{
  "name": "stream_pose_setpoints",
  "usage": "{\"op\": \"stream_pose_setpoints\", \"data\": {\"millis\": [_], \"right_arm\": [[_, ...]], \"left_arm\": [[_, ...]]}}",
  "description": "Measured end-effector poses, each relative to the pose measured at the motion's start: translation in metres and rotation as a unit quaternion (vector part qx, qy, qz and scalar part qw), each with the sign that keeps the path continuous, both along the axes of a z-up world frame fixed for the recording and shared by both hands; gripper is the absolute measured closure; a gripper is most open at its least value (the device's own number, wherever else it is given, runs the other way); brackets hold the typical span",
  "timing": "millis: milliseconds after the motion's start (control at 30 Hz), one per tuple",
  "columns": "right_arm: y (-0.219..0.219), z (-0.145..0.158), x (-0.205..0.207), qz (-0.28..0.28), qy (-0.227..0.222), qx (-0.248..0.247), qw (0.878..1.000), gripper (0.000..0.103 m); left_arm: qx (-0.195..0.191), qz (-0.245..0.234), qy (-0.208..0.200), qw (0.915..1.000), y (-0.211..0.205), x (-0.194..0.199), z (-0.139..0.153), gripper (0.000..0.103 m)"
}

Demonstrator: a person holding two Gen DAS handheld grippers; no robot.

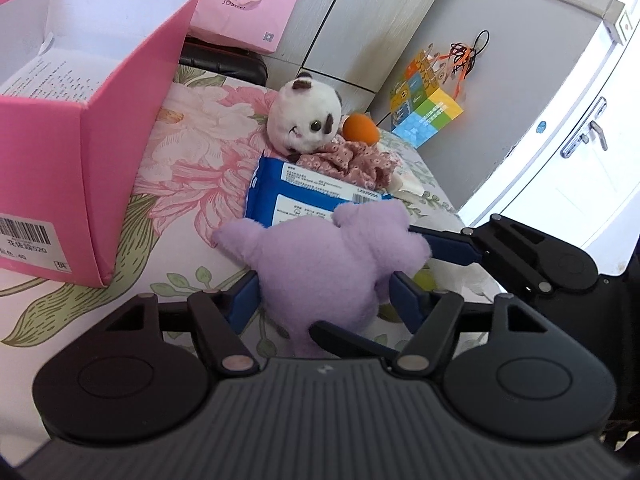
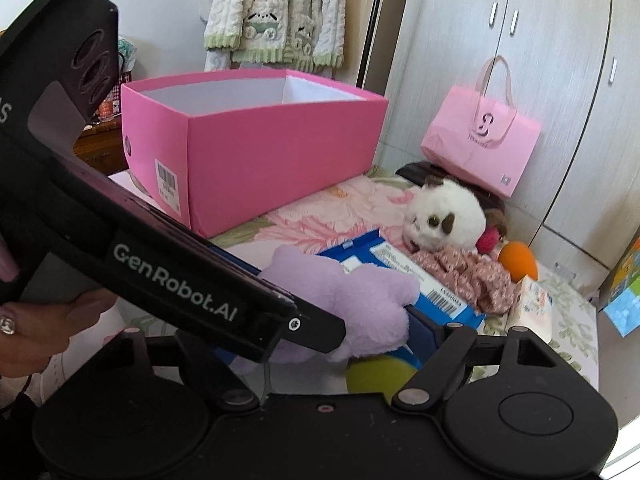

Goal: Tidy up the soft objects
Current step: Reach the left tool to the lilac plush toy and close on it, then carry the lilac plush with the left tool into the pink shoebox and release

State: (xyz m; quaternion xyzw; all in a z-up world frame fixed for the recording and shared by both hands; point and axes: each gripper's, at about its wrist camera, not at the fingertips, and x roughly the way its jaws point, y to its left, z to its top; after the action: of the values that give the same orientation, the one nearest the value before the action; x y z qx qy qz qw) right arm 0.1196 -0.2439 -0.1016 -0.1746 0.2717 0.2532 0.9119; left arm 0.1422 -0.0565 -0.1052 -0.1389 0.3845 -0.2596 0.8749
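Left claw (image 1: pixel 324 292) clamped on the purple plush (image 1: pixel 320 264), low on the bed, pink box (image 1: pixel 80 152) at ten o'clock. Right claw (image 2: pixel 344 340) apart, one finger touching the plush's far side. Risk: both claws tugging the soft body, or it squirming free mid-lift.

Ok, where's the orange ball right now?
In the left wrist view the orange ball lies on the bed, right of the white plush, behind the floral cloth.

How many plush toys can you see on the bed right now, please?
2. The purple plush lies nearest, between the left tool's fingers, against the blue packet. The white plush sits farther back, beside the floral cloth. Others may be hidden.
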Motion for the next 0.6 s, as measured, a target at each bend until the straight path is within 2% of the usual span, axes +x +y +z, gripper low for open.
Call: {"op": "stream_pose_setpoints", "data": {"millis": [333,600], "right_arm": [[0.014,0.014,-0.013,-0.002,-0.013,0.005,1.0,0.022],[0.032,0.019,-0.021,-0.01,0.033,0.036,0.999,0.03]], "left_arm": [[0.014,0.003,-0.002,0.9999,0.013,-0.015,0.021,0.034],[0.044,0.008,0.024,0.9987,0.038,-0.027,0.031,0.038]]}}
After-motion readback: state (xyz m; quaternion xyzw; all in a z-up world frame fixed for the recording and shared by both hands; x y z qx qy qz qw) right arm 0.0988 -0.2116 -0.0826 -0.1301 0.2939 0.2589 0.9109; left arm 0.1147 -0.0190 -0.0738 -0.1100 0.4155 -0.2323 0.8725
